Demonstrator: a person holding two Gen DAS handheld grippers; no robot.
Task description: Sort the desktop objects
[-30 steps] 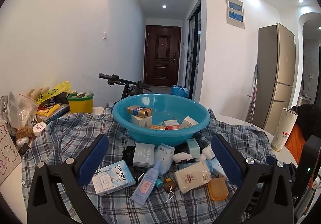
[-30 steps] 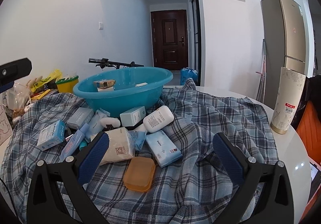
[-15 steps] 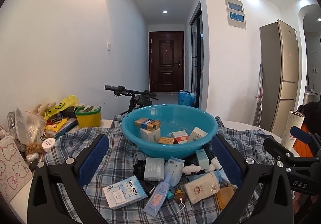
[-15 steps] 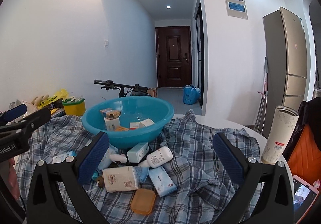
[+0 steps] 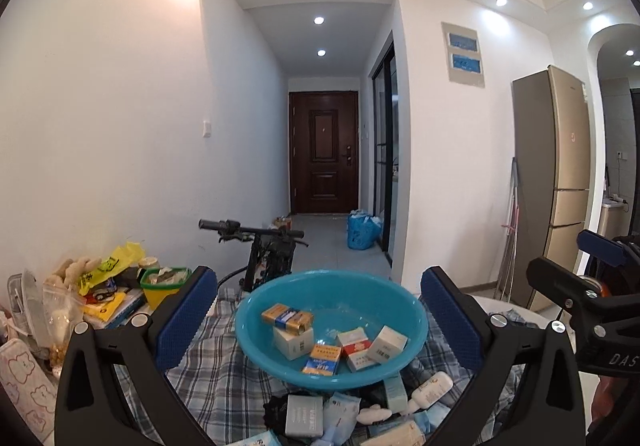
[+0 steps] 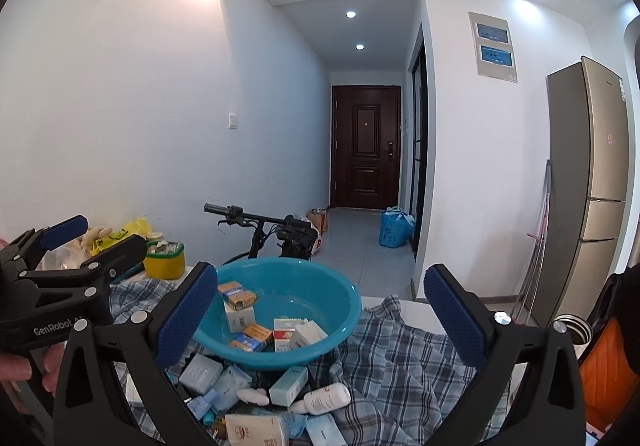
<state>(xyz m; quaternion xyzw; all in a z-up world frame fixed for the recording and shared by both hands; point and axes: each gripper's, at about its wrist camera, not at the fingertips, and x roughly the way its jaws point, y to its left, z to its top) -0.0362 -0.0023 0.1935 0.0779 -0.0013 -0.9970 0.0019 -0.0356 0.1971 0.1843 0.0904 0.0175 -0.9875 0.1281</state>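
A teal basin [image 5: 332,370] sits on a plaid cloth [image 5: 224,378] and holds several small boxes [image 5: 286,316]; it also shows in the right wrist view [image 6: 316,350]. Loose boxes, tubes and bottles [image 6: 280,394] lie in front of the basin. My left gripper [image 5: 320,318] is open and empty, raised high and level with the basin. My right gripper [image 6: 320,310] is open and empty, raised to the basin's right. Each gripper shows at the edge of the other's view.
A yellow tub [image 5: 164,286] and a heap of bags and books [image 5: 100,294] stand at the left. A bicycle [image 5: 264,250] stands behind the table. A flask [image 6: 572,330] stands at the right. A fridge [image 5: 560,186] is by the right wall.
Both grippers have risen and tilted upward. The loose items have slid toward the bottom of both views. Both stay open and empty.
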